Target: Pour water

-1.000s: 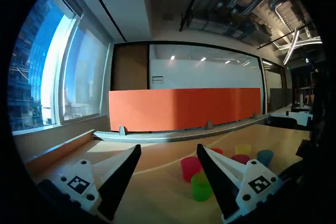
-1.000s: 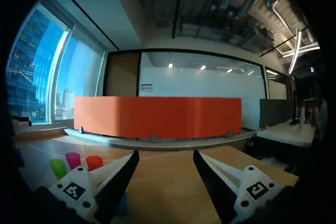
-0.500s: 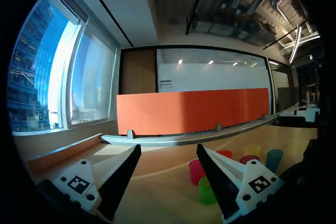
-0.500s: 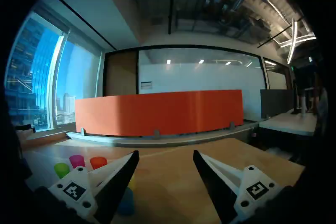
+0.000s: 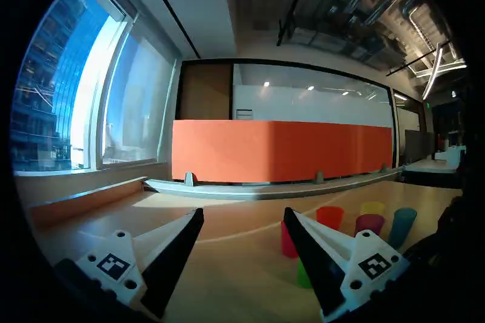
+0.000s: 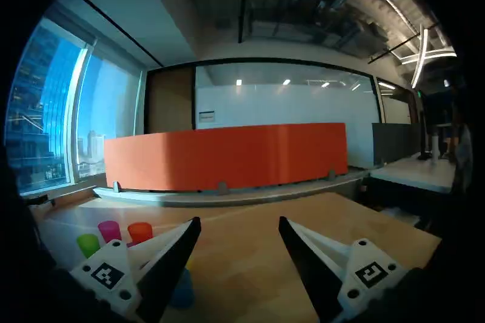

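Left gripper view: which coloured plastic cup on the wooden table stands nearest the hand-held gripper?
The green plastic cup, half hidden behind one finger; the pink cup, orange cup, yellow cup, magenta cup and teal cup stand farther back.

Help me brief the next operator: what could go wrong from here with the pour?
1. The cups stand bunched: the pink cup, green cup and orange cup sit close, so the open left gripper might knock a neighbour while reaching for one.
2. The blue cup is half hidden behind a finger of the right gripper; it could be clipped unseen.
3. I cannot tell which cups hold water, so any bump may spill.
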